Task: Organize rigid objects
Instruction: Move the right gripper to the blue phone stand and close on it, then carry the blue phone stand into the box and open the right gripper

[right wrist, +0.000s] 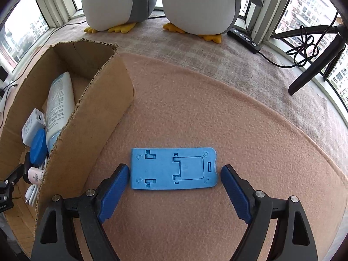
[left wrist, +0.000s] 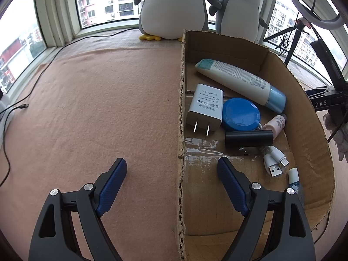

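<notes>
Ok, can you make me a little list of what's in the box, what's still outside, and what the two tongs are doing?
In box: charger, tube, blue lid, black cylinder, small pink bottle, white cable
Outside: blue stand, flat on the blanket
Left tongs: open, empty, straddling the box wall
Right tongs: open, either side of the stand
Behind: two penguins

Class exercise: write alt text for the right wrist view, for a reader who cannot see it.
The open right gripper brackets a flat blue plastic stand lying on a pink felt mat. A cardboard box holding toiletries stands to the left, two plush penguins behind.
</notes>
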Available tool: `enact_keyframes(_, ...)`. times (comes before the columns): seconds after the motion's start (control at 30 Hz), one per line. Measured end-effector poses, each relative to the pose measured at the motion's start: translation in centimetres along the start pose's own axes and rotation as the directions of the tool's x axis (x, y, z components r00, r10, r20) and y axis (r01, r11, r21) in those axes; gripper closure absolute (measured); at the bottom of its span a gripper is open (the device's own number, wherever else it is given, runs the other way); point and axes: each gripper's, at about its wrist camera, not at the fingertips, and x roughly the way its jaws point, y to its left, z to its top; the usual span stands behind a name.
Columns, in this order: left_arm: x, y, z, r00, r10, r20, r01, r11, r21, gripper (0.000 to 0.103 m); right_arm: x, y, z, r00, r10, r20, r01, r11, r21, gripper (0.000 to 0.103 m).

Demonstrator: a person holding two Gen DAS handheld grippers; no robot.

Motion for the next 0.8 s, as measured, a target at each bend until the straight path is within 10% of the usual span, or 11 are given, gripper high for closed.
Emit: enact_keyframes(0.8, 0.1, 0.0, 0.2, 1.0, -0.007, 0.002, 0.007, 1.0, -0.009, 0.016, -1.8, -1.2, -1.4, 0.998, 0.038, 0.045, -0.039, 0.999, 0.017, 0.028)
